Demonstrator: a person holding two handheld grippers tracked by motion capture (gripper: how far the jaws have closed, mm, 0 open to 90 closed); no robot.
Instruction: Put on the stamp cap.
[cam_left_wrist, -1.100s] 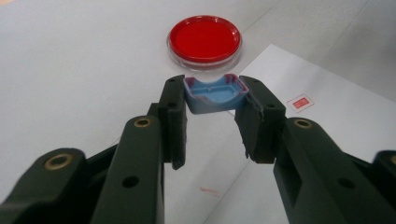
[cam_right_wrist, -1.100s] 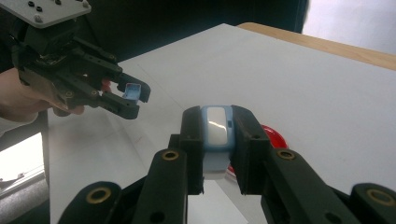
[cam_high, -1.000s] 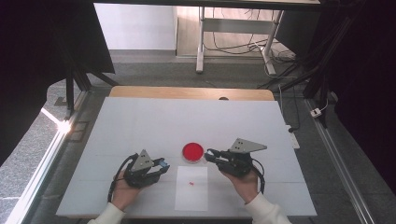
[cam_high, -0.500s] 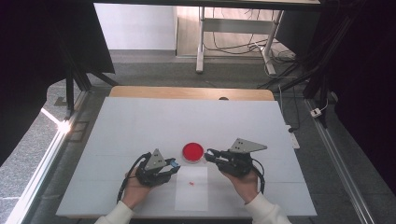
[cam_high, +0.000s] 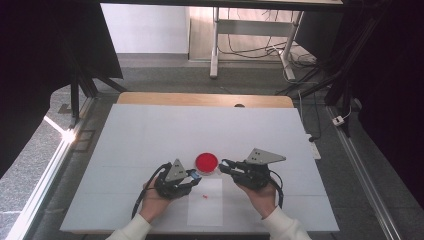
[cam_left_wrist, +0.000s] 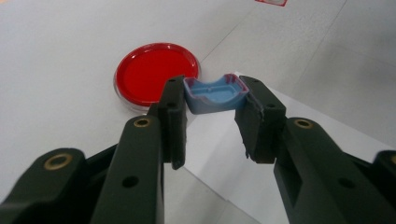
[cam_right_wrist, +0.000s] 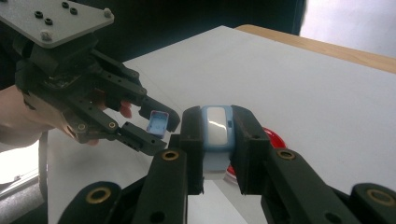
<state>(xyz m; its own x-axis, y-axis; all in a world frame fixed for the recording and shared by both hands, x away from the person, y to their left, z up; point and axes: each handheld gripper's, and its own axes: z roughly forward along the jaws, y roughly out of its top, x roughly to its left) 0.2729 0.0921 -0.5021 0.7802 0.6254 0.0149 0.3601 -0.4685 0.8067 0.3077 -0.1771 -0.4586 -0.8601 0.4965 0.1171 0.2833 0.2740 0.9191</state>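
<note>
Between the pads of the left gripper (cam_left_wrist: 212, 114) sits a small blue cap (cam_left_wrist: 215, 94), clamped at the fingertips, with the red dish (cam_left_wrist: 156, 74) just beyond them on the white table (cam_high: 150, 135). Opposite, the right gripper (cam_right_wrist: 217, 140) clamps a blue-and-white case (cam_right_wrist: 215, 128), its fingertips near the left gripper's.

Overhead plus gripper close-ups, sharing red dish (cam_high: 206, 162).

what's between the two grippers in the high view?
The red dish sits on the white table just behind the gap between the left gripper and right gripper; the gap itself is otherwise bare.
</note>
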